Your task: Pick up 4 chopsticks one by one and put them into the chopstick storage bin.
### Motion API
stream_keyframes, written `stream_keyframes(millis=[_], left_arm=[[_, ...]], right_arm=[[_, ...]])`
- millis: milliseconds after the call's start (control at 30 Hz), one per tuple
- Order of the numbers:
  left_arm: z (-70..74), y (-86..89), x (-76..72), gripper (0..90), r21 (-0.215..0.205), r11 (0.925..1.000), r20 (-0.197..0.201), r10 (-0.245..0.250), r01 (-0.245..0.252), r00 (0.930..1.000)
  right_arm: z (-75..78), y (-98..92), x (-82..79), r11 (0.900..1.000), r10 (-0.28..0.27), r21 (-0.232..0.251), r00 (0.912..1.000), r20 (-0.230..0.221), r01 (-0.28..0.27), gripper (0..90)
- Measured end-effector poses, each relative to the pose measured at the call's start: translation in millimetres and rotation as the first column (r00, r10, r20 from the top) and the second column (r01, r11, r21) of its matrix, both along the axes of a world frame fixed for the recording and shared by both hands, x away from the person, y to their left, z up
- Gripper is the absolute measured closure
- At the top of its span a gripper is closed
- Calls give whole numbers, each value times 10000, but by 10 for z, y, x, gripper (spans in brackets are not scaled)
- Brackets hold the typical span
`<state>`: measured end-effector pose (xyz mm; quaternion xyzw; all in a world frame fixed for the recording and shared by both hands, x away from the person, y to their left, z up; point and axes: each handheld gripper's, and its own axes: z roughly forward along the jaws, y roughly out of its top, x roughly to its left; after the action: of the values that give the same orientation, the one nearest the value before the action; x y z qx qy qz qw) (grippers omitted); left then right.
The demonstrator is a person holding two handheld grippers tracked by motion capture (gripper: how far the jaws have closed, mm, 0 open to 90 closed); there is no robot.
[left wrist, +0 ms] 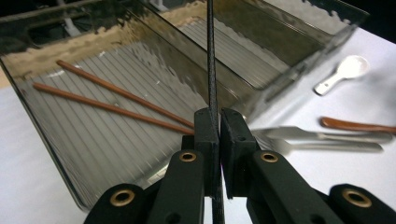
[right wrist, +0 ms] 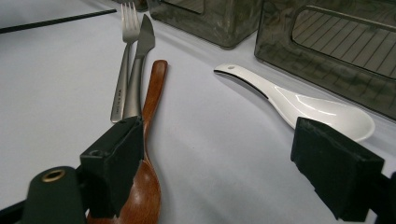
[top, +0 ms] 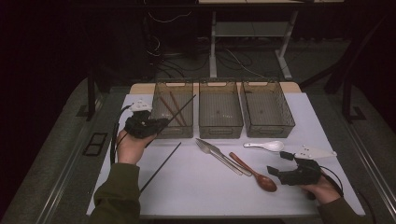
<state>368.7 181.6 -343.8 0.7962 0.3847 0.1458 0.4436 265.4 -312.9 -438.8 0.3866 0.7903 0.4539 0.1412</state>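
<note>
Nearest you: your right gripper (top: 276, 171) is sitting low on the white table (top: 201, 186), R side, jaws spread wide w/ nothing between them. In the right gripper view the wooden spoon (right wrist: 148, 140) is lying just by the one jaw, bowl end toward you, and the white ceramic spoon (right wrist: 303, 105) is lying ahead btwn the jaws' line, apart from both.

Mid table: fork (top: 219, 156) and knife (top: 224, 154) are lying side by side, touching, just L of the wooden spoon's handle. A loose black chopstick (top: 161, 167) is lying diagonally on the table near your left forearm.

Further out: your left gripper (top: 161, 125) is clamping a second black chopstick (left wrist: 212, 70) — pads pinched tight on it, stick running straight up btwn them in the left gripper view. In the high view you're holding it raised at the front rim of the left bin (top: 161, 88), tip angling up-right over that bin.

Far: two brown chopsticks (left wrist: 112, 100) are lying inside the left bin, on its ribbed floor. The middle bin (top: 220, 128) and right bin (top: 268, 126) are standing beside it in a row, close together.
</note>
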Motion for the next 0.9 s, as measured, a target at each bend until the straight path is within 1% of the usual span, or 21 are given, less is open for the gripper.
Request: stream_keyframes(millis=[33, 67, 133, 367, 433, 467, 500, 533, 567, 633, 833, 900], left_arm=[[7, -2, 42, 852, -41, 10000, -19, 59, -59, 10000], [18, -1, 82, 852, 18, 9999, -52, 133, -132, 9999], [25, 4, 164, 852, -28, 9996, -54, 270, -270, 9996], [35, 15, 417, 852, 58, 9982, -136, 595, -594, 9981], [17, 1, 481, 852, 89, 9974, -115, 709, -708, 9974], [8, -1, 510, 852, 181, 9972, -198, 728, -724, 9972], [-7, -12, 540, 852, 134, 9967, -224, 800, -797, 9965], [-19, -14, 569, 852, 243, 9963, -264, 828, -822, 9962], [-36, -18, 600, 852, 233, 9961, -293, 863, -857, 9958], [-69, -16, 656, 852, 156, 9949, -362, 1004, -999, 9943], [-163, 6, 788, 852, 97, 9894, -546, 1451, -1448, 9879], [-195, 12, 826, 852, 110, 9861, -610, 1661, -1658, 9842]], right_arm=[[2, 2, -6, 10000, -11, 22, 10000, -76, 11, 171], [2, 2, -6, 10000, -8, 25, 10000, -72, 8, 171], [0, 0, 0, 10000, 8, 3, 10000, 12, -8, 171], [-3, 1, 3, 10000, 13, 16, 10000, 11, -13, 171], [-4, 2, 2, 10000, 7, 18, 10000, 13, -7, 171], [-3, 1, 2, 10000, 7, 18, 10000, 16, -7, 171], [-2, 1, 1, 10000, -6, 22, 10000, 20, 6, 171], [-2, 1, 1, 10000, -3, 23, 10000, 17, 2, 171], [-3, 1, 2, 10000, 6, 26, 10000, 23, -6, 171], [-4, 1, 2, 10000, 14, 26, 10000, 18, -14, 171], [-4, -3, 1, 10000, 8, 36, 10000, 7, -8, 171], [-7, -1, 5, 10000, 34, 20, 10000, 15, -34, 171]])
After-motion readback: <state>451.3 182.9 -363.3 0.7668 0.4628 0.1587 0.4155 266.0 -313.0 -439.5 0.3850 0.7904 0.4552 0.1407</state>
